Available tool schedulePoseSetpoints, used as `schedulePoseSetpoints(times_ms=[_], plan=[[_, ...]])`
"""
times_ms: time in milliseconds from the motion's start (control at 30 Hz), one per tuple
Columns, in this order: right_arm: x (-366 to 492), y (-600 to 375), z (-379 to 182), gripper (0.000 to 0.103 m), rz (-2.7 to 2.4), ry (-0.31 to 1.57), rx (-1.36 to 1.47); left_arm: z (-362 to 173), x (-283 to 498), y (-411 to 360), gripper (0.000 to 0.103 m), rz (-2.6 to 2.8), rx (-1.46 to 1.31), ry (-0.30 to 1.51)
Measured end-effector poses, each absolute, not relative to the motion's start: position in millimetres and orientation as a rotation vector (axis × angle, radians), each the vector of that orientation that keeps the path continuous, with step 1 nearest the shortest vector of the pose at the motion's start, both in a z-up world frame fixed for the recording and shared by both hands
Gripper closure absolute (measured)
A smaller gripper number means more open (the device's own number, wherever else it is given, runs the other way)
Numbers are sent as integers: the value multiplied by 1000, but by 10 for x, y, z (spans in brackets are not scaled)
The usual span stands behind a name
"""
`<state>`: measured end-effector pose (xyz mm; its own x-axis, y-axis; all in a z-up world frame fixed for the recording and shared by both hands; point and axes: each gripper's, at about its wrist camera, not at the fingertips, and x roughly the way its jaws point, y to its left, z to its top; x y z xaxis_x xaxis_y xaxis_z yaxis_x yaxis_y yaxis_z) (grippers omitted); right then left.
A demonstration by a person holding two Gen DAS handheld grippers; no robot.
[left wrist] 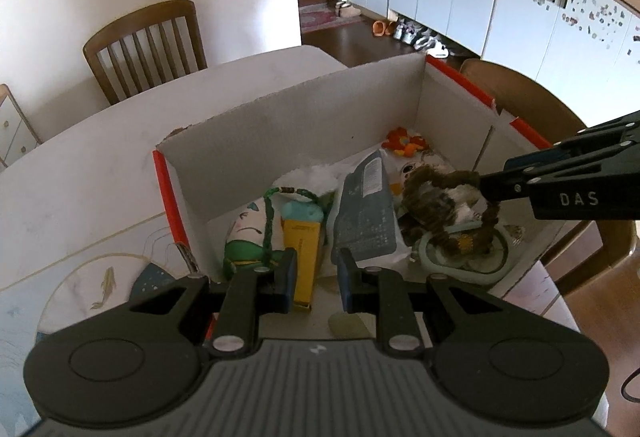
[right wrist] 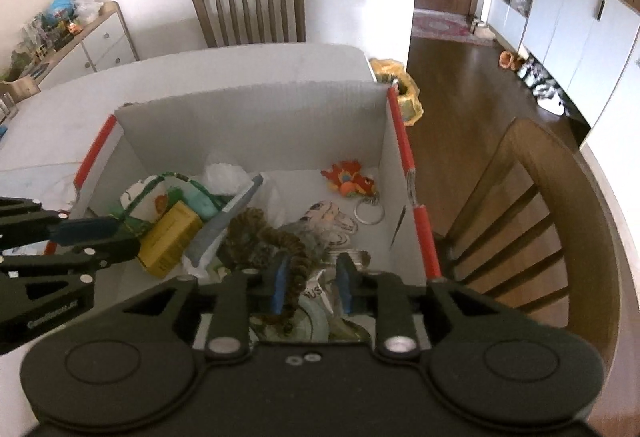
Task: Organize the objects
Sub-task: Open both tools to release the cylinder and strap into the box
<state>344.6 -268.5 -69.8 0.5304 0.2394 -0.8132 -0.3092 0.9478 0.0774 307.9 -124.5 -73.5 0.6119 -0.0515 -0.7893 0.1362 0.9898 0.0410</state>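
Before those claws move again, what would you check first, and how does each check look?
1. Right claw open: ok, pads apart.
2. Brown fuzzy toy clear of that claw: not ok, its fuzzy cord lies between the pads.
3. Toy inside the cardboard box: ok.
4. Left claw shut: ok.
5. Left claw gripping the green cord: cannot tell.

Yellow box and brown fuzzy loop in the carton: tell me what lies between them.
A grey printed pouch, leaning on edge, lies between the yellow box and the brown fuzzy loop; the left wrist view shows it best.
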Motion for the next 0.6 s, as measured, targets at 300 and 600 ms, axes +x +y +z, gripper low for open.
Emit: schedulePoseSetpoints(times_ms=[300,600], plan=[[3208,-2647,-390,69,352,895,-78,-512,2931,-1194,82,-132,64,849],[2911,-2472,-126,57,359,821,-56,-259,2726,-1082,82,-182,61,780]])
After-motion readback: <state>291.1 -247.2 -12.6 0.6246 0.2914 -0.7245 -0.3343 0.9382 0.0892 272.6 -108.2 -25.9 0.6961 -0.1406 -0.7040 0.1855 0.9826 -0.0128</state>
